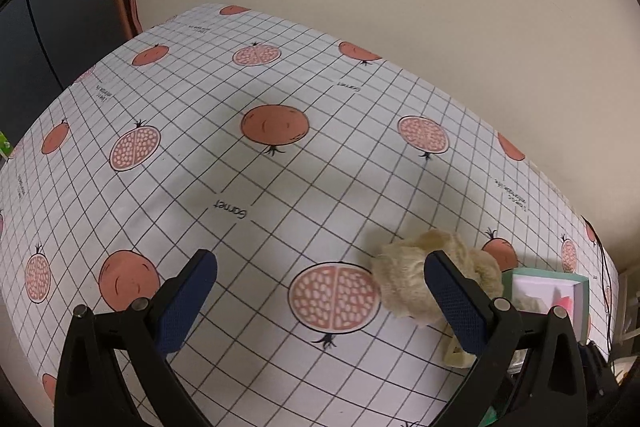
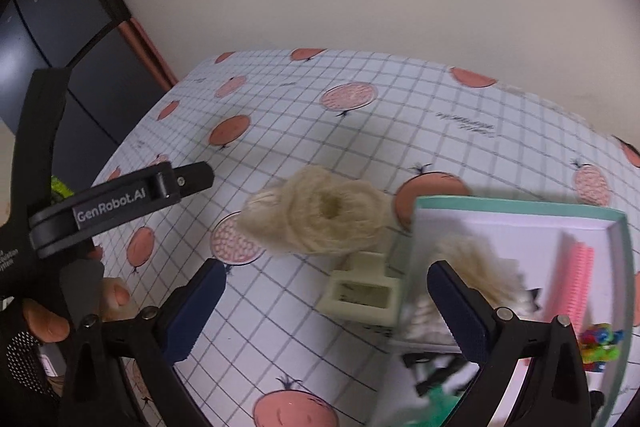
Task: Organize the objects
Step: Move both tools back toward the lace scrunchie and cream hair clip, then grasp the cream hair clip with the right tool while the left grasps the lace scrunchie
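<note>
A pomegranate-print tablecloth covers the table. At four o'clock, a mint box already holds items. A fluffy scrunchie and cream clip remain outside. Left gripper and right gripper gape wide, empty.

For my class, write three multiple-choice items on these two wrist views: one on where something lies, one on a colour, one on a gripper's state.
1. Where does the fluffy cream scrunchie lie?
A. inside the box
B. on the tablecloth left of the box
C. between gripper fingers

2. What colour is the rim of the box?
A. mint green
B. red
C. black

3. How does the right gripper stand?
A. shut on the scrunchie
B. shut empty
C. open

Answers: 1 B, it rests on the tablecloth outside the box; 2 A, its rim shows mint green; 3 C, its blue pads stand wide apart, holding nothing.
</note>
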A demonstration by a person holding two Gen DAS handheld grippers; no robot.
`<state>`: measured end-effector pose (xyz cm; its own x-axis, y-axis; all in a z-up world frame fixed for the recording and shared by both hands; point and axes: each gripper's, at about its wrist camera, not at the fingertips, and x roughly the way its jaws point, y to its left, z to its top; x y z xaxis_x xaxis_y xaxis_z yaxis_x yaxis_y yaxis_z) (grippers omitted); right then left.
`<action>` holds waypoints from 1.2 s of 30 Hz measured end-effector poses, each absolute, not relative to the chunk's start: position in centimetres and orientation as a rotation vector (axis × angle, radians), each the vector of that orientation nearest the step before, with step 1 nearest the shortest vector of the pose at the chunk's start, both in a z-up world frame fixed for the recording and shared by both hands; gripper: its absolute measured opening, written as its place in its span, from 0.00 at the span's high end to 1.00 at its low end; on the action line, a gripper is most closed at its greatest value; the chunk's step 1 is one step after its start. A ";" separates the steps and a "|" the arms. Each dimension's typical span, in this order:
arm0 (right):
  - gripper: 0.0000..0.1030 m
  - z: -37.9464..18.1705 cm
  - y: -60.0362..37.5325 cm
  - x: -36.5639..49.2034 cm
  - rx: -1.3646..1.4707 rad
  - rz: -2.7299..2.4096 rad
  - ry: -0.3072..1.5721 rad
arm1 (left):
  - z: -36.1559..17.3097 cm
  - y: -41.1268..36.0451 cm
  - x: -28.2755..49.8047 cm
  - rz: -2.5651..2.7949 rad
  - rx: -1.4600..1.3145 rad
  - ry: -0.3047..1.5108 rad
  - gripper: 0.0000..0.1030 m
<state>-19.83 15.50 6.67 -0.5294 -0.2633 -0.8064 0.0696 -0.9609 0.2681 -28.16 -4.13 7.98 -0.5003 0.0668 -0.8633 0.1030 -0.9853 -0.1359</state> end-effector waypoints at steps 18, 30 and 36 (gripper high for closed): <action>0.09 3.5 14.5 -21.0 1.469 -2.540 -0.338 | 6.5 -4.1 -28.5 -2.677 1.665 0.294 0.00; 0.14 3.3 15.9 -21.0 1.507 -2.594 -0.325 | 5.5 -2.2 -28.5 -2.727 1.702 0.294 0.00; 0.14 3.0 16.9 -20.8 1.540 -2.604 -0.326 | 4.8 -1.1 -28.5 -2.765 1.725 0.345 0.00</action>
